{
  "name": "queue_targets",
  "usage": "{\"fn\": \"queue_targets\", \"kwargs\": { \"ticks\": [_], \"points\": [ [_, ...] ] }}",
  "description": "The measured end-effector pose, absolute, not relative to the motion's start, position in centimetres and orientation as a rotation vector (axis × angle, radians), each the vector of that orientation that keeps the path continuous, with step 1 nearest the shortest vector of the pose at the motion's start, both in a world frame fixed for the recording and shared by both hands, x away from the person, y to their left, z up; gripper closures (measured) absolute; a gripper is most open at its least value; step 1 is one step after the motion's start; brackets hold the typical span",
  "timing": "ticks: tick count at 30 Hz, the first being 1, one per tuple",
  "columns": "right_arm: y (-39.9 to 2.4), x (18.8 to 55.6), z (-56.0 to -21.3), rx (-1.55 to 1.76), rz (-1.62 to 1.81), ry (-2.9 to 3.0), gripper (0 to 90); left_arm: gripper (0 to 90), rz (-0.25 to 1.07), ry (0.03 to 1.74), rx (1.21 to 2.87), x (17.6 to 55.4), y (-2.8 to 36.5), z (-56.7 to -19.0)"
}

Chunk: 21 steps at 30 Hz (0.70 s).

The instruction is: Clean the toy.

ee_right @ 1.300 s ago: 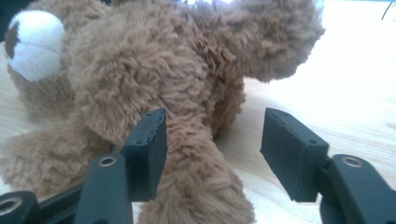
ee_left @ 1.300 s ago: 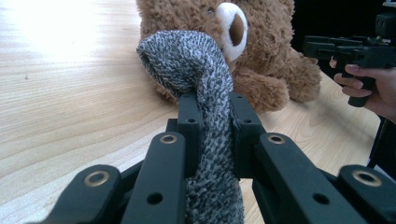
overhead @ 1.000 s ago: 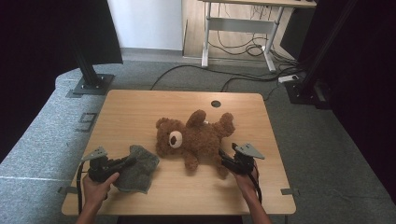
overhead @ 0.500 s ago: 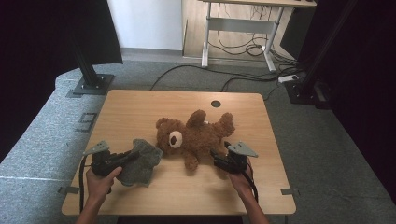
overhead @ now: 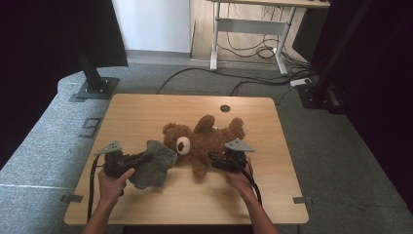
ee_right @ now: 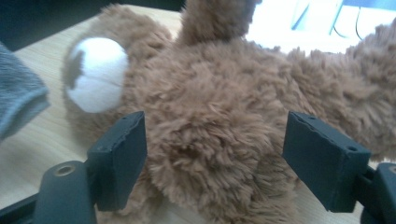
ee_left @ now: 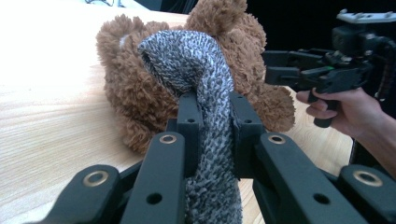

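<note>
The left gripper (overhead: 146,157) clamps the grey knitted garment (overhead: 155,165) just beside the teddy bear (overhead: 202,141), likely to dress it. The right gripper (overhead: 214,158) has just been opening, its jaws now wide around the bear's body.

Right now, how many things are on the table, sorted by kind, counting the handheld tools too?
Brown teddy bear: 1
Grey knitted cloth: 1
Handheld tools, left tool and right tool: 2
Total: 4
</note>
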State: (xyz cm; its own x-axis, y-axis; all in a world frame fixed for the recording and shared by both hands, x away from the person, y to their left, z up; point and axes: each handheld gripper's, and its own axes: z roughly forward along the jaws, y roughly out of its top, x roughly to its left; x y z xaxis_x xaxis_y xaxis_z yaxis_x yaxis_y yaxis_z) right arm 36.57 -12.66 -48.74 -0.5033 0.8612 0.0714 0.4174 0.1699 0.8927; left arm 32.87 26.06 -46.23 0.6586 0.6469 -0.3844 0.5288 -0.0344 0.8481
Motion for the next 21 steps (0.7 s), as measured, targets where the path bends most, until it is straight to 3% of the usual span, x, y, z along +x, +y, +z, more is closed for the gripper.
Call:
{"fn": "queue_targets", "kwargs": {
  "ticks": [14, 18, 21],
  "points": [
    [-13.4, 37.2, -51.1, 1.282, 1.201, 2.082, 20.9, 77.4, 0.133, 0.931, 1.697, 33.4, 24.9, -45.3],
    [-13.4, 37.4, -51.9, 1.272, 1.147, 2.120, 26.4, 77.3, 0.133, 0.921, 1.703, 33.7, 24.5, -44.9],
    [-13.2, 37.3, -52.1, 1.241, 1.092, 2.139, 36.3, 77.3, 0.124, 0.919, 1.699, 34.0, 24.4, -44.9]
  ]
}}
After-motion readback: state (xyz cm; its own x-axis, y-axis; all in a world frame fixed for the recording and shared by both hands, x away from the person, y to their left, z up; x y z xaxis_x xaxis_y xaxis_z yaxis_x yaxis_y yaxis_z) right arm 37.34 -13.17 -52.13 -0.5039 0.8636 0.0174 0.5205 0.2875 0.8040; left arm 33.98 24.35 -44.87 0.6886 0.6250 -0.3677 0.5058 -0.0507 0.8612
